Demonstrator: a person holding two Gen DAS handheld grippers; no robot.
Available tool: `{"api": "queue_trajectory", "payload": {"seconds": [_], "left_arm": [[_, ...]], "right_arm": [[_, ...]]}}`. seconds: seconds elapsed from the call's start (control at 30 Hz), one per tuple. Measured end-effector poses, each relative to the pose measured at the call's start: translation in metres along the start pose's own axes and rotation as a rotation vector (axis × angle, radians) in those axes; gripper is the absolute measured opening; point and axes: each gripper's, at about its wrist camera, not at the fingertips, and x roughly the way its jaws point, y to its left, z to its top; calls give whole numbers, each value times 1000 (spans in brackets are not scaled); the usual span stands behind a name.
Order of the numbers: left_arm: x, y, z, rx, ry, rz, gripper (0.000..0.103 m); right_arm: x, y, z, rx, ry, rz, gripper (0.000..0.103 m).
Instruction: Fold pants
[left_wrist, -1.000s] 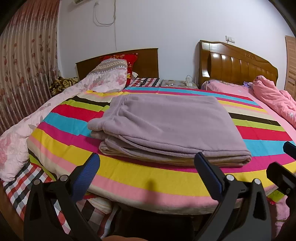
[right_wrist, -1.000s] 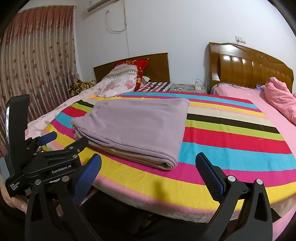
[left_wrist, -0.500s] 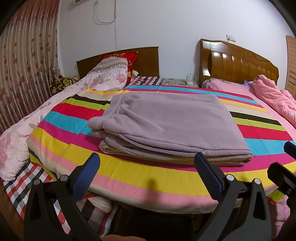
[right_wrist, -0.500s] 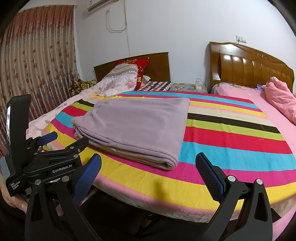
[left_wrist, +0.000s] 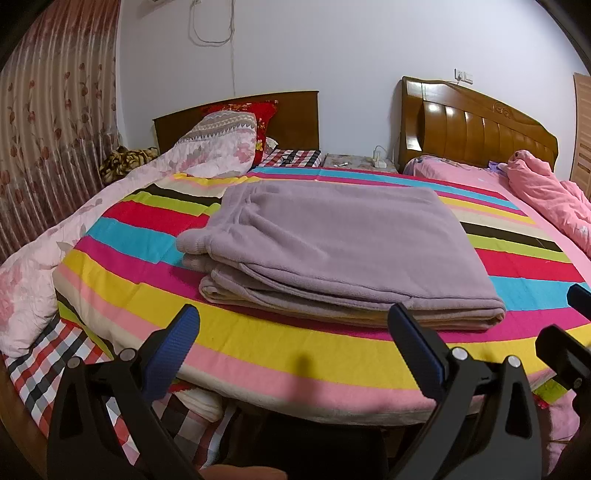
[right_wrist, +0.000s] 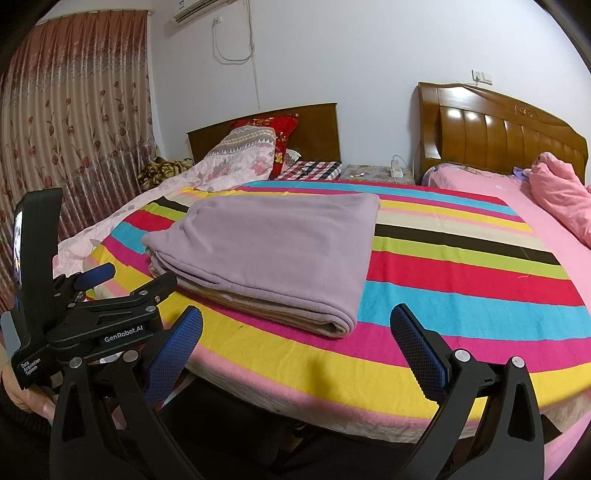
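Observation:
The lilac fleece pants (left_wrist: 332, 243) lie folded in a flat stack on the striped bedspread (left_wrist: 258, 343); they also show in the right wrist view (right_wrist: 273, 251). My left gripper (left_wrist: 295, 354) is open and empty, held off the bed's near edge, short of the stack's front fold. My right gripper (right_wrist: 295, 350) is open and empty, also off the near edge, to the right of the stack. The left gripper's body (right_wrist: 92, 321) shows at the left of the right wrist view.
A floral quilt (left_wrist: 55, 251) and pillows (left_wrist: 229, 136) lie at the left and back. A pink duvet (left_wrist: 546, 199) lies on the right bed. Two wooden headboards (left_wrist: 476, 129) stand against the wall. A curtain (right_wrist: 74, 122) hangs on the left.
Both views have drifted slightly; the pants sit a little lower in frame. Both grippers stay open and nothing was taken hold of.

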Motion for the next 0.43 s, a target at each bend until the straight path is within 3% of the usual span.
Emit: {"api": "queue_trajectory", "payload": {"seconds": [0.43], "left_arm": [[3,-1,-2,-17,28,-9,102]], "right_arm": [[0,-2,-3,-1,2,5,99]]}}
